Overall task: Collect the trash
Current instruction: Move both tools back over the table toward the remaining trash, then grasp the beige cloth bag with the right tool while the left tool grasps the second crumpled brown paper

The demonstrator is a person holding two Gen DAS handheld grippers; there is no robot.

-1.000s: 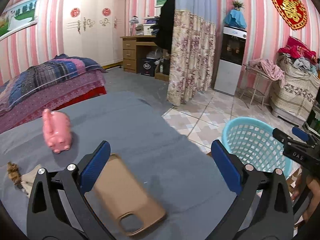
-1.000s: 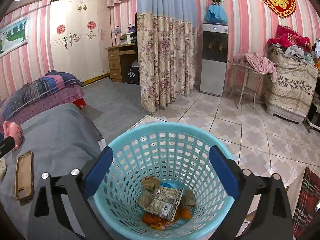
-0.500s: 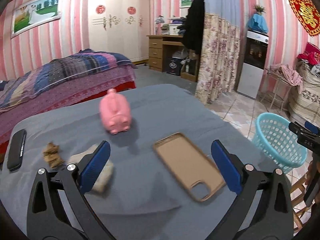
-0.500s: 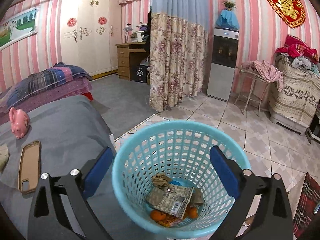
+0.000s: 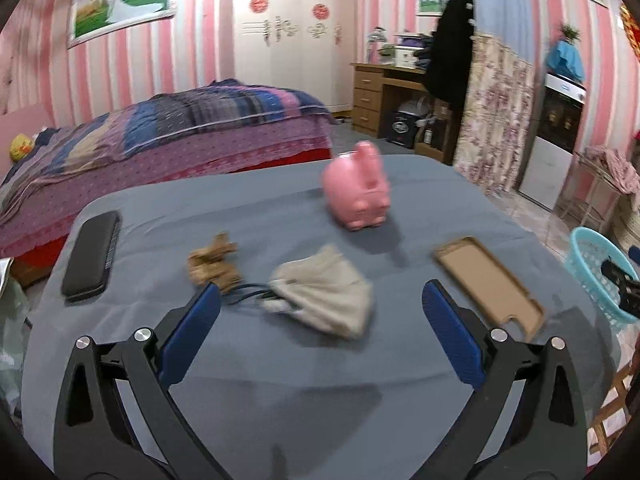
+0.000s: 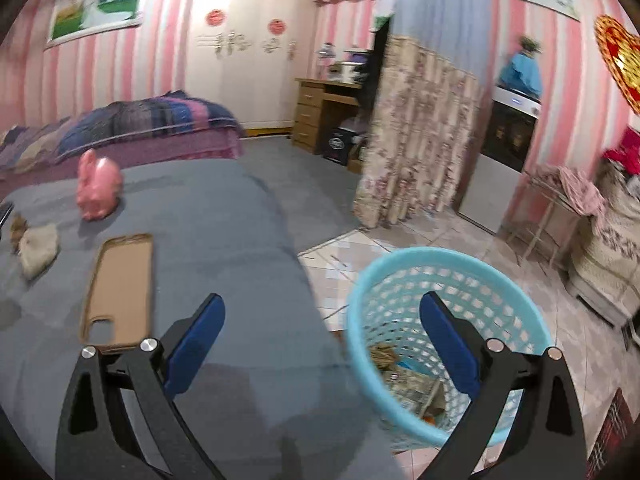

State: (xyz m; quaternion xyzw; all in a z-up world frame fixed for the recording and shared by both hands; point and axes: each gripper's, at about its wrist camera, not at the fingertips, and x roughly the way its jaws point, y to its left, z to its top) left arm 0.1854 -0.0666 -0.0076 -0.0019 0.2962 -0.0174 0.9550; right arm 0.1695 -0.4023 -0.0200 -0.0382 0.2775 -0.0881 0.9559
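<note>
Fingers wide apart & empty on both: left gripper [image 5: 320, 332] over gray mask [image 5: 324, 292], right gripper [image 6: 320, 336] by basket [image 6: 444, 344].

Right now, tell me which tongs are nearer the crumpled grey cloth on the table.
Left. The left tongs hang open right over the grey cloth. The right tongs are open at the table edge by the blue basket, past the phone case.
</note>
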